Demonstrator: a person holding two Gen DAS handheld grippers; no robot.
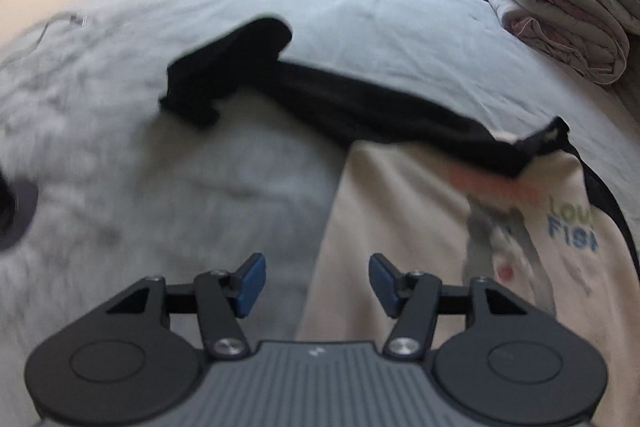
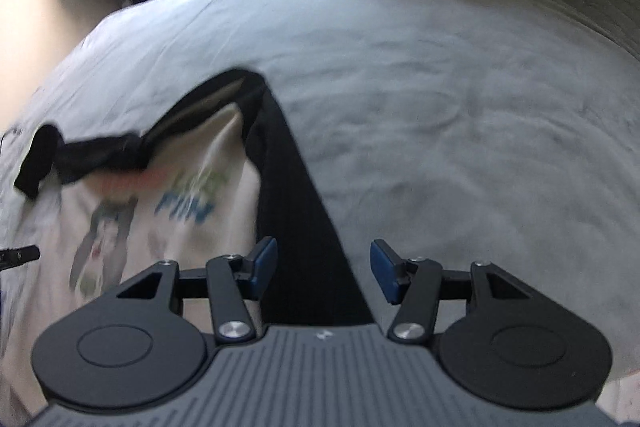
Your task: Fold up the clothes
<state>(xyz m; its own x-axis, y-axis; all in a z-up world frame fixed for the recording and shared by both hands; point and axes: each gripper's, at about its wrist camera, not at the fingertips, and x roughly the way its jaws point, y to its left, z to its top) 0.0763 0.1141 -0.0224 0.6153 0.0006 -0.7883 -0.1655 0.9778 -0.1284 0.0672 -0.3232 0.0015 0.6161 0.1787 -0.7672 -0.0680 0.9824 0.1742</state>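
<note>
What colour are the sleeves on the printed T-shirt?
Black, against a cream body; the sleeves on the T-shirt show best in the left wrist view.

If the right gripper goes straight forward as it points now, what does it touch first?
Most likely the black garment: its dark strip runs up between the open fingers of the right gripper, beside the cream printed shirt. Depth is unclear, so it might pass above the cloth and meet the grey bedsheet.

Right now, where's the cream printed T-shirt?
The cream printed T-shirt lies flat on the pale grey bedsheet, right of centre in the left wrist view, its top edge under the black sleeve.
</note>
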